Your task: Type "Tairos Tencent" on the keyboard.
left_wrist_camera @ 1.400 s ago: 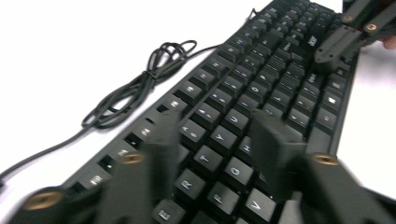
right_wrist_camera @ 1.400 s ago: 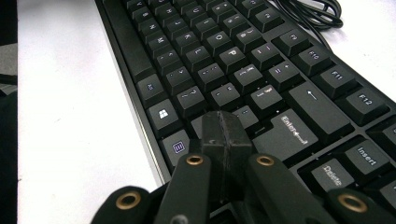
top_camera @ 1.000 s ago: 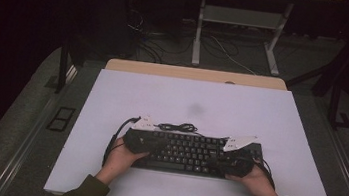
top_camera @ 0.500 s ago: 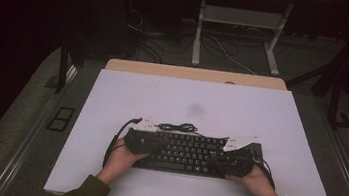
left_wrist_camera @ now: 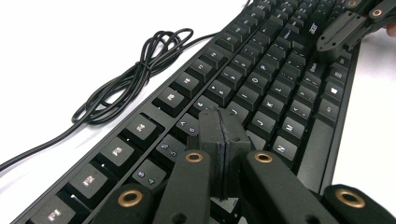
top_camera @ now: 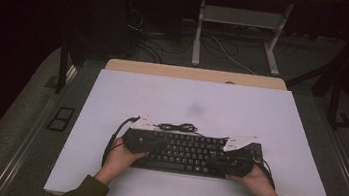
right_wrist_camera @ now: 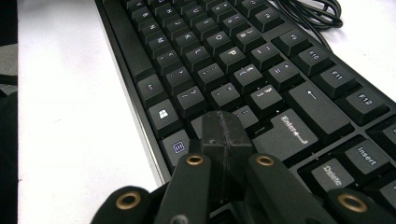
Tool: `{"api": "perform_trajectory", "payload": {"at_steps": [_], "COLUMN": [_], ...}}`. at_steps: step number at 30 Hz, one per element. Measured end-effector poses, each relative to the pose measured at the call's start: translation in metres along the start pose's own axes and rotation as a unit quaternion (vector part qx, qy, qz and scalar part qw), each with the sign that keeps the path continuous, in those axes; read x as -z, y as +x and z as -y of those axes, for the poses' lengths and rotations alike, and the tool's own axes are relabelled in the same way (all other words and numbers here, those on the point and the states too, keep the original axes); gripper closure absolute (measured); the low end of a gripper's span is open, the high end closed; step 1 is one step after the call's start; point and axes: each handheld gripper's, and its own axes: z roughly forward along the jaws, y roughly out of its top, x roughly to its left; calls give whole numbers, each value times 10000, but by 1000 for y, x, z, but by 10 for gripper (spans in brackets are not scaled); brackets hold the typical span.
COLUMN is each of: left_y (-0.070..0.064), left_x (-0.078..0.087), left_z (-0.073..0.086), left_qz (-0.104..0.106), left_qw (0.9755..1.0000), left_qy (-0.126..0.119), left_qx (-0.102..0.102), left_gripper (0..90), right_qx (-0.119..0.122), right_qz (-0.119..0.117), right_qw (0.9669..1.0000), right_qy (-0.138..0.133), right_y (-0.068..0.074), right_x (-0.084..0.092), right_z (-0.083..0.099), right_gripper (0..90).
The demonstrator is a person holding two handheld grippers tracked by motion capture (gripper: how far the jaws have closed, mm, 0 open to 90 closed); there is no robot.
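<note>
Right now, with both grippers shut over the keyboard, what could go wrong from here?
The left gripper hovers its shut fingers over tightly packed keys of the keyboard, so a press might catch a neighbouring key. The right gripper sits between Enter and smaller keys, with the same risk. The coiled cable lies loose behind and could snag if the keyboard slides.

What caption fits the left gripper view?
Shut left hand-held gripper poised over black keyboard, coiled cable alongside.
</note>
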Motion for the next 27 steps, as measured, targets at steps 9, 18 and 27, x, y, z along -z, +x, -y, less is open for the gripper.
{"api": "perform_trajectory", "payload": {"at_steps": [9, 18, 27], "left_y": [-1, 1, 4], "left_x": [7, 19, 29], "left_z": [2, 7, 11], "left_qz": [47, 24, 41], "left_qw": [10000, 9999, 9998], "left_qy": [-4, -47, -61], "left_qx": [78, 150, 206], "left_gripper": [829, 785, 861], "right_qx": [14, -109, -235], "right_qz": [-13, -44, -129], "right_qw": [10000, 9996, 9983], "right_qy": [-32, -246, -516], "right_y": [0, -2, -2], "right_x": [2, 7, 10], "right_z": [-1, -3, -8], "right_gripper": [891, 847, 720]}}
